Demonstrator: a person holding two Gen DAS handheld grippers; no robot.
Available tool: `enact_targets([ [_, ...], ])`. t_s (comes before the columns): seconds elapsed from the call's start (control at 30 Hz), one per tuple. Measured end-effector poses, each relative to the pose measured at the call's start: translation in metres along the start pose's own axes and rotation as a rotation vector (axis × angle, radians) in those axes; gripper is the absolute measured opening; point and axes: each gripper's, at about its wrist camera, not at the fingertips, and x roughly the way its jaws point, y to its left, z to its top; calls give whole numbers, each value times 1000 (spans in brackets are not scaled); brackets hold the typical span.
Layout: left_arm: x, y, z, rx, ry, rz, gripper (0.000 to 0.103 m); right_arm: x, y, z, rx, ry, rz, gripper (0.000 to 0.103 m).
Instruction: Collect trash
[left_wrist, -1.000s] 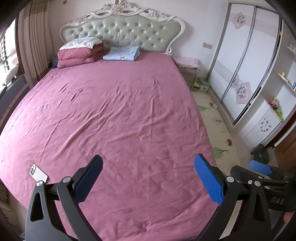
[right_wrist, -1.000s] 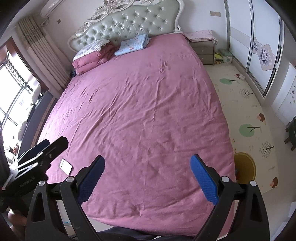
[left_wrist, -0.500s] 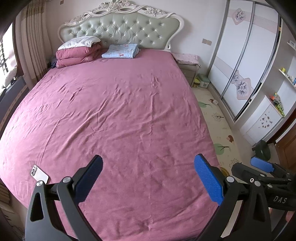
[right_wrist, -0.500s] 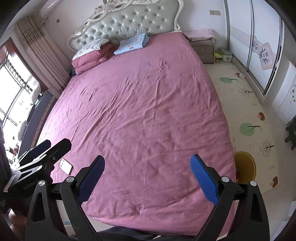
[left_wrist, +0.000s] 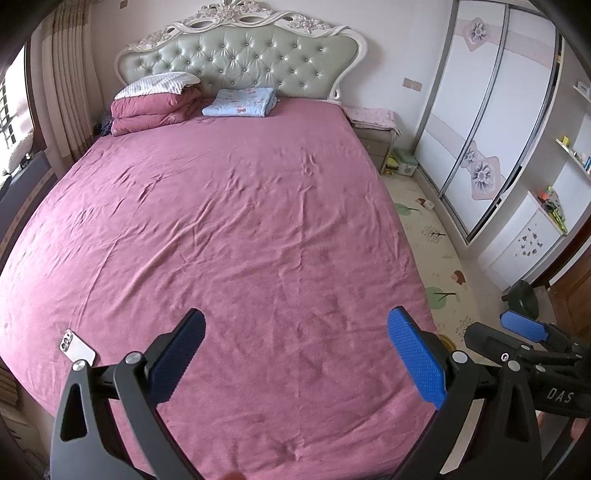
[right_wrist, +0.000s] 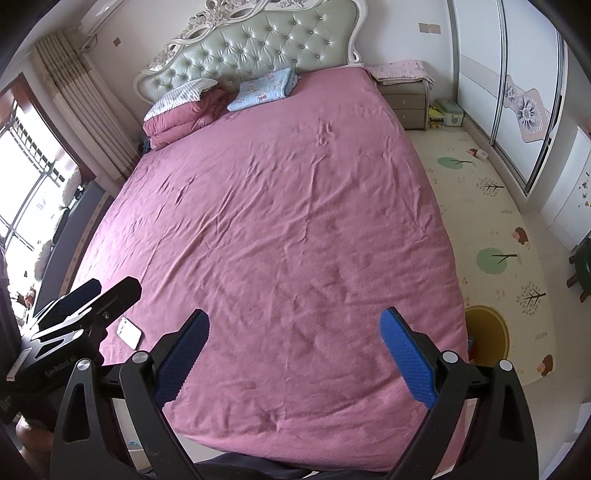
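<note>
My left gripper (left_wrist: 301, 354) is open and empty above the foot of a large bed with a pink sheet (left_wrist: 229, 229). My right gripper (right_wrist: 295, 354) is open and empty too, over the same bed end (right_wrist: 280, 236). Each gripper shows at the edge of the other's view: the right one (left_wrist: 524, 339) at the far right, the left one (right_wrist: 85, 306) at the far left. A small white box-like item (left_wrist: 428, 203) lies on the floor mat by the wardrobe; it also shows in the right wrist view (right_wrist: 482, 154). I cannot tell what it is.
A white phone (left_wrist: 77, 349) lies on the bed's near left corner. Folded quilts (left_wrist: 155, 107) and a blue blanket (left_wrist: 240, 102) sit by the headboard. A yellow bin (right_wrist: 487, 338) stands on the floor right of the bed. A nightstand (right_wrist: 404, 99), storage box (right_wrist: 448, 112) and dark stool (left_wrist: 522, 299) stand along the right.
Both grippers have drawn back and tilted up a little, so the bed looks slightly farther and more of the headboard wall shows. Both stay open.
</note>
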Motion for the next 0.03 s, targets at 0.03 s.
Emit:
enact_targets([
  [0.03,0,0,0,-2,2,-2,99,0,0,0,0,0,-1,90],
])
